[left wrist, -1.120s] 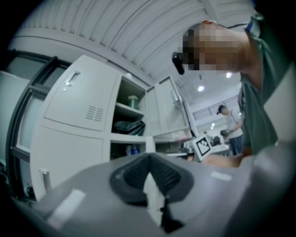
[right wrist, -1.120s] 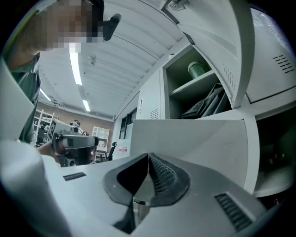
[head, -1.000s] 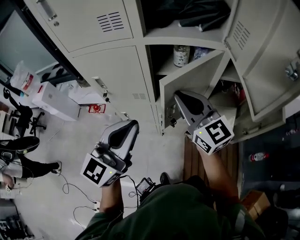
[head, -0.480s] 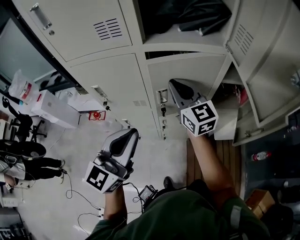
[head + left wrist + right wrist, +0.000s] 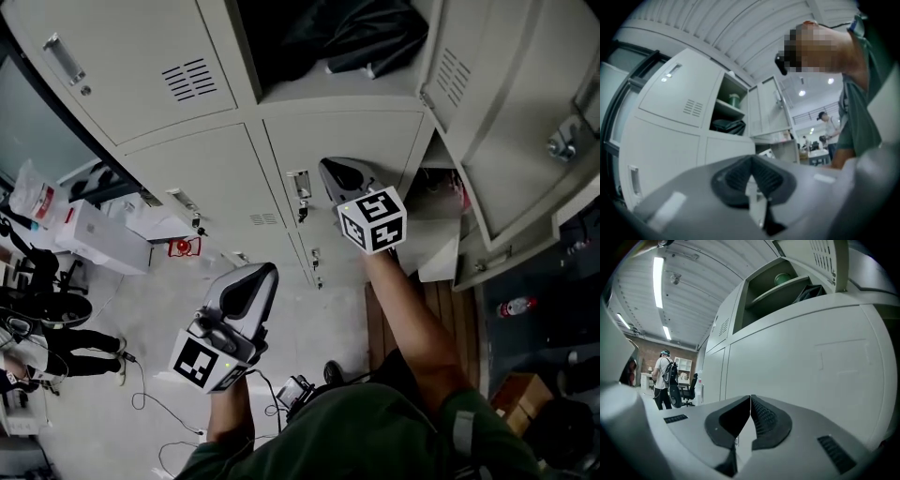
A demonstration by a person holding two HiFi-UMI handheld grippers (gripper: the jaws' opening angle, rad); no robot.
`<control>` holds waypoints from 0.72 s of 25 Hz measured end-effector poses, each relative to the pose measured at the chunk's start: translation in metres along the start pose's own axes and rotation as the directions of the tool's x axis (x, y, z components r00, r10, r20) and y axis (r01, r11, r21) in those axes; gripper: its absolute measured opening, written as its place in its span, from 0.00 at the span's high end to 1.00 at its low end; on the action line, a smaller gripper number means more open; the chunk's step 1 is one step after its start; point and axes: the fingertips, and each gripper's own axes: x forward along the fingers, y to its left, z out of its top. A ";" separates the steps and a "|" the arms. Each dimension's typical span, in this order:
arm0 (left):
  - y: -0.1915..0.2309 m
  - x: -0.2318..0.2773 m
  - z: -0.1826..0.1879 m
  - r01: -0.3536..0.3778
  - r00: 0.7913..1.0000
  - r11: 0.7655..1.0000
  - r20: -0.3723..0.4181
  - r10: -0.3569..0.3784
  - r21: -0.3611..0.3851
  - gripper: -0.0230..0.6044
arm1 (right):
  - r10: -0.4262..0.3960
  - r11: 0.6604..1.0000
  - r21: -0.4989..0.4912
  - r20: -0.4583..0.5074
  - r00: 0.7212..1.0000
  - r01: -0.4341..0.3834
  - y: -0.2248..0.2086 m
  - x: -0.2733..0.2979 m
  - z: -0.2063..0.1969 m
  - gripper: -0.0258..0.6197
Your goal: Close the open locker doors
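In the head view my right gripper (image 5: 331, 170) is shut, its tip against the grey middle locker door (image 5: 349, 136), which lies flush with its neighbours. The right gripper view shows that door (image 5: 811, 366) just beyond the shut right gripper (image 5: 750, 397). Above it an upper locker (image 5: 281, 56) stands open with a black bag (image 5: 361, 37) inside; its vented door (image 5: 469, 94) swings out to the right. A lower right compartment (image 5: 439, 197) is also open. My left gripper (image 5: 257, 274) hangs shut and empty over the floor, away from the lockers; in its own view the left gripper (image 5: 751, 159) faces the open locker (image 5: 727, 110).
White boxes (image 5: 103, 232) and cables lie on the floor at left, near a seated person's legs (image 5: 42, 328). A wooden board (image 5: 422, 305) and a bottle (image 5: 517, 307) lie at right. A person with a backpack (image 5: 663, 376) stands by an office chair (image 5: 690, 386).
The middle locker door has swung from half open to shut, with my right gripper moving forward against it. My left gripper has hardly moved.
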 end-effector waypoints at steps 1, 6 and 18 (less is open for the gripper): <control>-0.007 0.006 0.001 0.011 1.000 1.000 0.002 -0.011 0.004 0.96 | 0.014 1.000 -0.002 -0.014 1.000 -0.014 0.001 -0.003 -0.001 0.97; -0.049 0.042 0.011 0.039 0.999 0.999 -0.005 -0.038 0.031 0.96 | 0.125 0.992 0.018 -0.073 0.989 -0.124 0.017 -0.061 -0.017 0.97; -0.222 0.165 0.089 0.091 0.996 0.990 0.017 -0.093 0.107 0.96 | 0.390 0.920 -0.003 -0.063 0.919 -0.391 0.011 -0.269 0.043 0.97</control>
